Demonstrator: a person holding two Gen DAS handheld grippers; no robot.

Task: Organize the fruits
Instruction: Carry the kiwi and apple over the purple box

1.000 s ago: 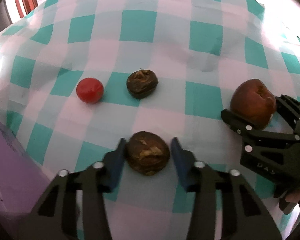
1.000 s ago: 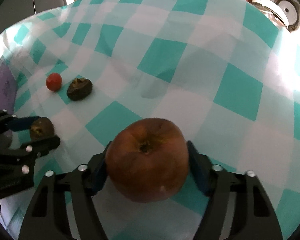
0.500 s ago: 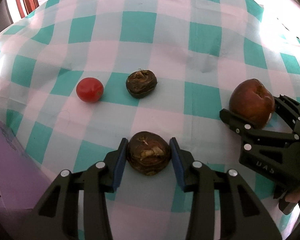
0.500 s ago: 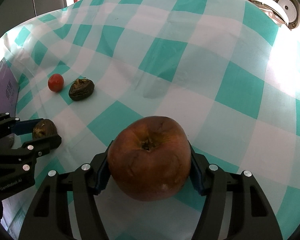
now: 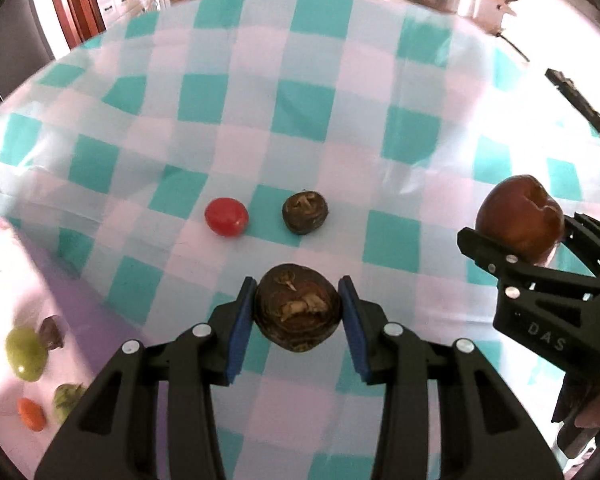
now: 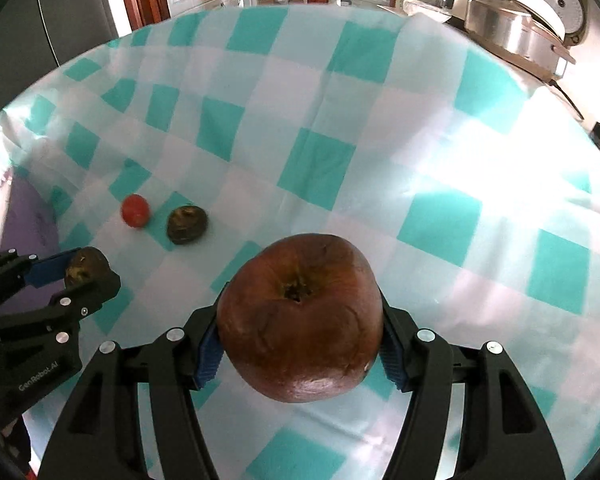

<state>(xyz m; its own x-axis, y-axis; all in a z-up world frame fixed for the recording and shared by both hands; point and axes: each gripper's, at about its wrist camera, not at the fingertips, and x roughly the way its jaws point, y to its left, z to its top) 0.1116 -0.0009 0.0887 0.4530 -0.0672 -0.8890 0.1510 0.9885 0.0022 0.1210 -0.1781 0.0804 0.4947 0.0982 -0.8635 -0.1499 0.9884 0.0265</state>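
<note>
Teal-and-white checked cloth (image 5: 300, 92) covers our worktop. Our left gripper (image 5: 298, 312) has its blue fingers (image 5: 240, 320) clamped on a dark wrinkled fruit (image 5: 298, 312), held above the cloth, its long axis running finger to finger. Our right gripper (image 6: 300, 332) grips a brown apple (image 6: 300, 320), stem pit facing up. Farther left, a red tomato (image 5: 226, 216) lies just beside another dark fruit (image 5: 305, 213). We see no container clearly.

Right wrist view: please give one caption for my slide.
Right gripper holds a brown apple above the checked tablecloth.
</note>
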